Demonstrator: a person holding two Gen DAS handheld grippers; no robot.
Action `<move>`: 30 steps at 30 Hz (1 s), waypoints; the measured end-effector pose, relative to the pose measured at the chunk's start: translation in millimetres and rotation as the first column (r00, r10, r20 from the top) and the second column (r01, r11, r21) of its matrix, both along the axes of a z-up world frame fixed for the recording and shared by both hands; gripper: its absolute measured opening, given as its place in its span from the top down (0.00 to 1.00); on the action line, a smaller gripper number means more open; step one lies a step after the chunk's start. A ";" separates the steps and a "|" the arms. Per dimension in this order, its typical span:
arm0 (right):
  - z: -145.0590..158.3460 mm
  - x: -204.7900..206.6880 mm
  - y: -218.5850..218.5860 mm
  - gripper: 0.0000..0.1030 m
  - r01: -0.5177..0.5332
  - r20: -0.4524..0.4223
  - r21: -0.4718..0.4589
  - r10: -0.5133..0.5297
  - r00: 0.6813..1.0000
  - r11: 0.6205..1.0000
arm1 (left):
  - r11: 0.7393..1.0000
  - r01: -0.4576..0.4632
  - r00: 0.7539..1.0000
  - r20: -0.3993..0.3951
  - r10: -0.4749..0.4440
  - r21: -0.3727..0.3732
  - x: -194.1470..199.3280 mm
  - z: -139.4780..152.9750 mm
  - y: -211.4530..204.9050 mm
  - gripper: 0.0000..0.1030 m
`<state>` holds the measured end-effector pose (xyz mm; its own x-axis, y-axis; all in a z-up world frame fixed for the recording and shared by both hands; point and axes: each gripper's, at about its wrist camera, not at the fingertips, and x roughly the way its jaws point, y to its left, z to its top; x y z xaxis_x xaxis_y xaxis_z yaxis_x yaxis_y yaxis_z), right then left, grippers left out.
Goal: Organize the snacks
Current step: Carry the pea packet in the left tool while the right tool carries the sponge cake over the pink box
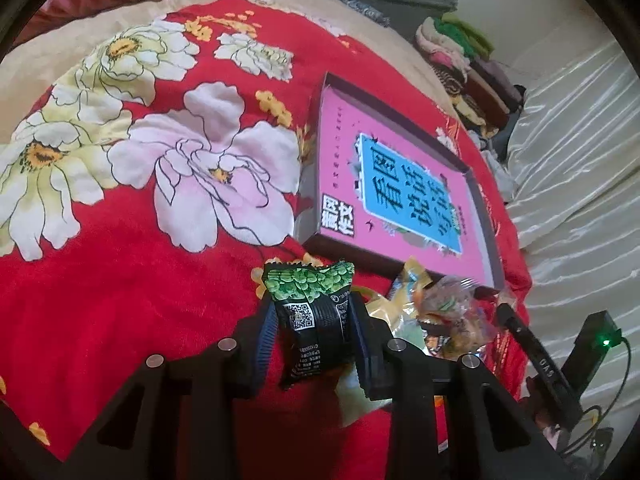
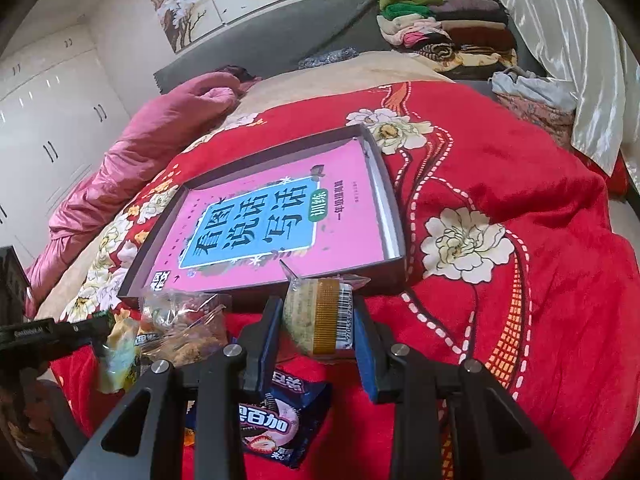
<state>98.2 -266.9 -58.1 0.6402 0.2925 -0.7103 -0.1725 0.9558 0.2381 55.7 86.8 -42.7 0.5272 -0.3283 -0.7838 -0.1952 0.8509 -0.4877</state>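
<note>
At the lower centre of the left wrist view, the left gripper (image 1: 311, 322) pinches a black and green snack packet (image 1: 310, 314) across its middle, held above the red floral bedspread (image 1: 132, 240). At the lower centre of the right wrist view, the right gripper (image 2: 318, 316) pinches a clear-wrapped pastry with a gold band (image 2: 320, 316) in the same way. Both point toward the shallow box (image 2: 394, 216), which lies open on the bed with a pink book cover (image 2: 280, 216) flat inside it; no snack is in it yet.

To do this step well, each packet should probably be carried over the near wall of the box and lowered flat onto the pink cover before release, placed apart so that they sit side by side, leaving room for more. The loose pile of wrapped snacks (image 2: 180, 324) sits just in front of that wall, and a strawberry sandwich-biscuit pack (image 2: 280, 420) lies under the right gripper, so the approach should clear them.

Both grippers are tilted slightly downward, side by side; the left one shows at the left edge of the right view.
</note>
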 end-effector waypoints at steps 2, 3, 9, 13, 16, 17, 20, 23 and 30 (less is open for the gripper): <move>0.4 -1.0 2.0 0.67 -0.007 0.004 -0.008 0.007 1.000 1.000 | 1.000 -0.008 1.000 0.008 0.008 -0.003 -0.9 2.1 2.3 0.66; 1.3 -1.7 3.2 0.67 -0.013 0.010 -0.014 0.013 1.000 1.000 | 1.000 -0.006 1.000 0.010 0.006 0.000 -0.8 3.1 2.6 0.66; 10.9 -7.2 6.8 0.67 -0.028 0.067 -0.018 0.029 0.997 0.999 | 1.000 -0.006 0.999 0.045 0.006 0.009 -4.0 15.8 3.0 0.66; 17.0 -9.3 8.8 0.67 -0.035 0.099 -0.022 0.037 0.994 0.999 | 1.000 -0.006 0.997 0.078 0.004 0.024 -4.9 28.9 2.3 0.66; 18.9 -8.8 10.6 0.67 -0.042 0.107 -0.020 0.044 0.993 0.999 | 1.000 -0.007 0.995 0.099 0.004 0.031 -4.5 37.7 0.7 0.66; 19.3 -8.2 10.9 0.67 -0.044 0.109 -0.021 0.046 0.993 0.999 | 0.999 -0.010 0.995 0.104 0.006 0.037 -4.2 40.0 0.1 0.66; 20.3 -8.4 11.3 0.67 -0.047 0.113 -0.018 0.049 0.992 0.999 | 0.999 -0.012 0.993 0.114 0.006 0.050 -5.3 45.6 -0.9 0.66; 21.5 -7.8 10.0 0.66 -0.045 0.117 -0.013 0.047 0.992 0.999 | 0.999 -0.004 0.993 0.115 -0.002 0.051 -7.5 48.9 -2.2 0.66; 23.3 -7.1 6.4 0.67 -0.039 0.125 0.001 0.039 0.991 0.999 | 0.998 0.020 0.992 0.121 -0.027 0.059 -13.8 56.9 -8.1 0.66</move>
